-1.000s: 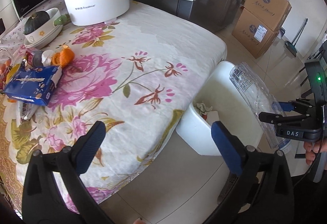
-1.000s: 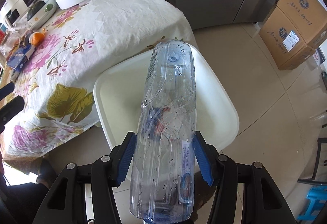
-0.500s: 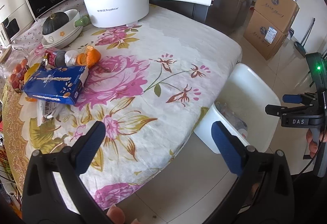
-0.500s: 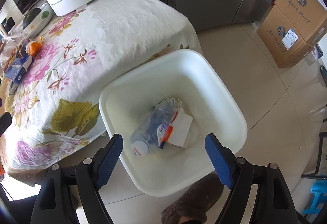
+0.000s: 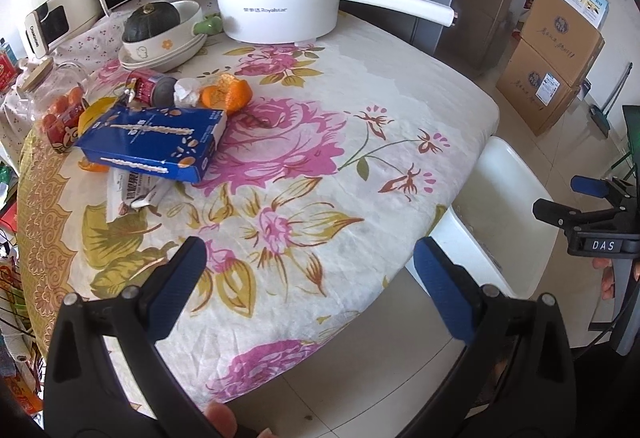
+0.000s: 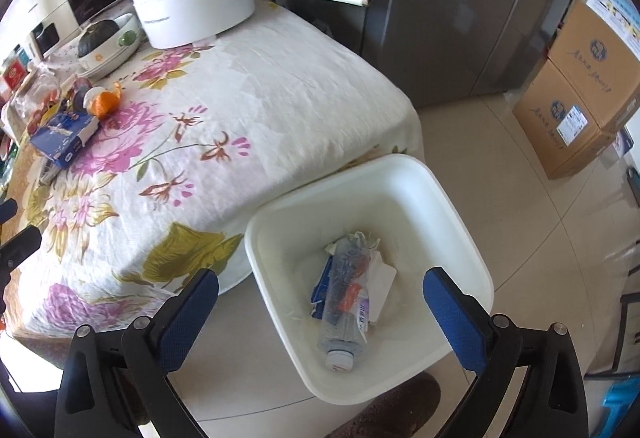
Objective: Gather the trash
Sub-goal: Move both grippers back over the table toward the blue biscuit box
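A white bin [image 6: 460,222] stands on the floor by the table's corner; a clear plastic bottle [image 6: 346,302] lies inside it on paper scraps and a blue carton. My right gripper [image 6: 320,302] is open and empty above the bin; it also shows at the right edge of the left wrist view [image 5: 584,198]. My left gripper [image 5: 308,270] is open and empty over the table's near edge. On the table's left lie a blue box [image 5: 152,144], an orange peel [image 5: 226,96], a crumpled tissue [image 5: 186,92], a red can [image 5: 146,86] and a wrapper [image 5: 136,194].
A white electric pot [image 5: 280,6] with a long handle, a bowl holding a squash [image 5: 160,26] and a glass jar [image 5: 52,82] stand at the table's back. A grey fridge [image 6: 460,6] and stacked cardboard boxes [image 6: 580,90] stand beyond the bin.
My right gripper opened and let go of the bottle, which dropped into the bin. My left gripper has swung left, further over the table.
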### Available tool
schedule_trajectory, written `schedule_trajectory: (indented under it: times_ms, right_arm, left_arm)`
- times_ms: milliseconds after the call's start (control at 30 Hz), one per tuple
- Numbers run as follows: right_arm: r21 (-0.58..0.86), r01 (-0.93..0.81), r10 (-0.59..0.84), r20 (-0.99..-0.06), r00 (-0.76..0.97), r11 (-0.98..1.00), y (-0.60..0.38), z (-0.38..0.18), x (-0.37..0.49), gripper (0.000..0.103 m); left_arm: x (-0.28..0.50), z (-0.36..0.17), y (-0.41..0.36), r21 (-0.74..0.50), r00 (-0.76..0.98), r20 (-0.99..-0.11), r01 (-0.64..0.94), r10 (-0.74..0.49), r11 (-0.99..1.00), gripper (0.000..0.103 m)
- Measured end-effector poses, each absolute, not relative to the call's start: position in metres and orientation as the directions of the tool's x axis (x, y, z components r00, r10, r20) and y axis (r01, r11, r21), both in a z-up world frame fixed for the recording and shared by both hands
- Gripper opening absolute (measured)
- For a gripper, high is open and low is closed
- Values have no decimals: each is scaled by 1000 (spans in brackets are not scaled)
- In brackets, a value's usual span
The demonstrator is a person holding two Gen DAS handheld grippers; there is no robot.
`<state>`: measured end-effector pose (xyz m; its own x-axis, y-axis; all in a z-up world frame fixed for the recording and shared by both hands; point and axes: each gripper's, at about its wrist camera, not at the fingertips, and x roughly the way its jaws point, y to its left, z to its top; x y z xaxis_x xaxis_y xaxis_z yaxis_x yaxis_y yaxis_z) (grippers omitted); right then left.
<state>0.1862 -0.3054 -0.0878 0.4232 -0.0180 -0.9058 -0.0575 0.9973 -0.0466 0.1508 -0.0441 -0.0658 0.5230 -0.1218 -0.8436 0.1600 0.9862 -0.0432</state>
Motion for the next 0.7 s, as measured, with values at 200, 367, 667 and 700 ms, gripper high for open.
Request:
schedule_trajectory:
  times_ms: [200, 367, 667, 700]
  right_arm:
    - [-38, -112, 15, -898, 440, 993, -276, -81, 188, 103]
    - [-25, -159, 50, -891, 451, 987, -247, -76, 187, 103]
    - [-17, -216, 85, -887, 454, 976, -208, -75, 189, 103]
    - [-17, -219, 87, -887, 454, 976, -205, -75, 190, 103]
  left_arm:
    - [148, -67, -17, -59, 513, -852, 113, -110, 992, 103]
    - [142, -68, 8, -51, 512, -855, 78, -83, 996, 103]
    - [135, -70, 53, -60, 512, -857, 0, -52, 998, 103]
    - [135, -70, 58, -64, 513, -857, -7, -51, 998, 103]
